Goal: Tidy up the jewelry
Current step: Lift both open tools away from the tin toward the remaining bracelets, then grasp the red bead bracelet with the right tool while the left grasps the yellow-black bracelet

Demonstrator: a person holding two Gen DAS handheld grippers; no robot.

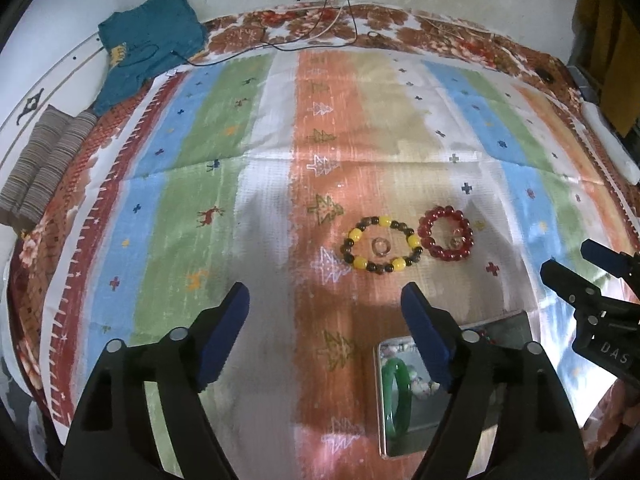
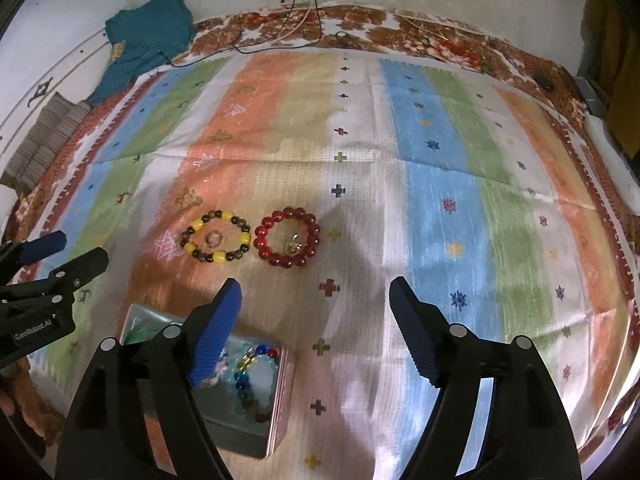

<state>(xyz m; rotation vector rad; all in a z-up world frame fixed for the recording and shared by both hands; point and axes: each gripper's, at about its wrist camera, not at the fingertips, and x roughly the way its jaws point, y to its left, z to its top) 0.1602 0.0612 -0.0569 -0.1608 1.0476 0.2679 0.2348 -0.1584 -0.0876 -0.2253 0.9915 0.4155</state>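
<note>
Showing green bangle (image 1: pixel 396 396) (left wrist), hidden elsewhere

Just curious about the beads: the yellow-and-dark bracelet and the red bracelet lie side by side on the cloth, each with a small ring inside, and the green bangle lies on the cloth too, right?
Not quite: the green bangle lies inside the metal tin, as the left wrist view shows. The rest holds.
</note>
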